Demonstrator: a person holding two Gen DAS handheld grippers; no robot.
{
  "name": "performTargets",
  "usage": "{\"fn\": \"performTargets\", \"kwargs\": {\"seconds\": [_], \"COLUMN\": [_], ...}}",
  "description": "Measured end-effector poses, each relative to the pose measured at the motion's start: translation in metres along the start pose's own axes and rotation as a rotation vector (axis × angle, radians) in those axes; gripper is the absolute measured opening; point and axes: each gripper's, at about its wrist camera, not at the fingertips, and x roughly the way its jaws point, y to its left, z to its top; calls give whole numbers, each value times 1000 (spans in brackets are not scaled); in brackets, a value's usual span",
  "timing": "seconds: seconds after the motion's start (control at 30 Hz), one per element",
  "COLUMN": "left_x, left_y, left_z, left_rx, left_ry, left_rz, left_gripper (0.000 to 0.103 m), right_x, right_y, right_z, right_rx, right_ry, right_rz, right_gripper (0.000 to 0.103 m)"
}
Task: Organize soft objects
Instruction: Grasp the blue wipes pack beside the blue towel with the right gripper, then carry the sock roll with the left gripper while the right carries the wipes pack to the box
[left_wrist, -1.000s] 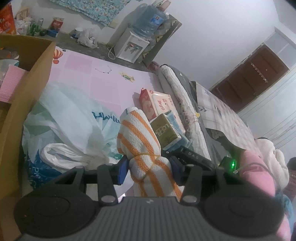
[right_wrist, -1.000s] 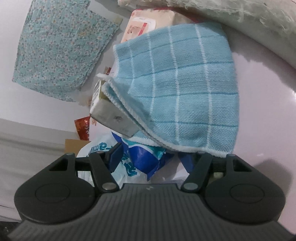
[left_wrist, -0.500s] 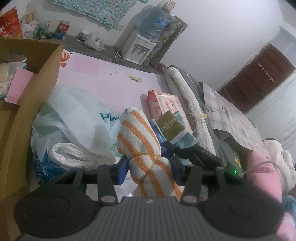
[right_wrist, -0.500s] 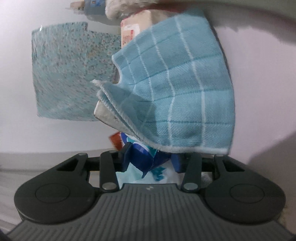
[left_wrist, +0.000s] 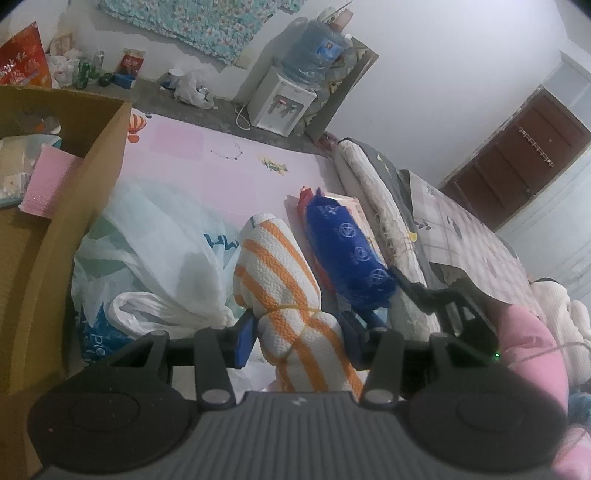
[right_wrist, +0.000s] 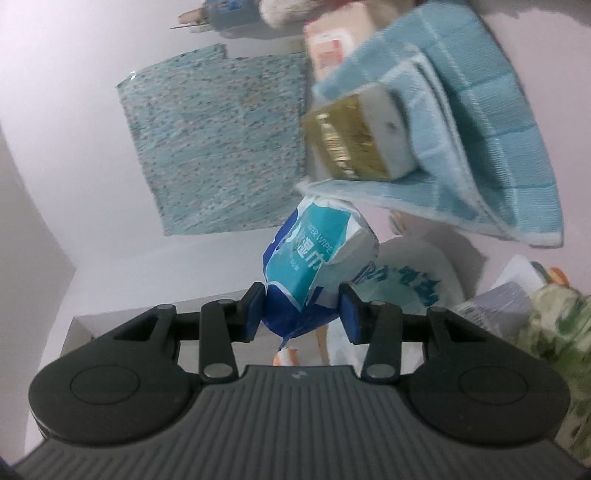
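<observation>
Jaws of the left gripper (left_wrist: 297, 334) clamp the orange-striped rolled towel (left_wrist: 291, 291); at its two o'clock, the right gripper (right_wrist: 301, 314) jaws pinch a wet-wipes pack (right_wrist: 314, 258), lifted off the pink mat (left_wrist: 177, 147).

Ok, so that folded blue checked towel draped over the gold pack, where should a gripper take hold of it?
Grip the blue towel at its stacked white-trimmed edge, low in the right wrist view. The layers lie together there, so one pinch probably catches them all. Come in from that open edge, away from the gold pack.
</observation>
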Motion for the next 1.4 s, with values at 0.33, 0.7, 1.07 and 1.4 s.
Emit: {"fn": "performTargets", "kwargs": {"seconds": [0.33,0.7,1.07,1.4], "left_x": [-23,-36,-42,-38], "left_y": [-7,-4,5,16], "left_z": [-9,-18,-16,-12], "left_rx": [22,15,3,-11], "left_ry": [-39,-51,-66,-56], "left_rz": [-1,3,-11,-3], "left_gripper": [49,49,49,49], "right_x": [-40,-76,-11,86], "right_y": [51,57,119,96], "right_z": [-21,-33,-38,-9], "right_rx": [-176,-319,-747,-891], "right_ry": [15,-11,219,383], "right_rz": [10,-174,-539,-887], "right_gripper": [18,22,79,85]}}
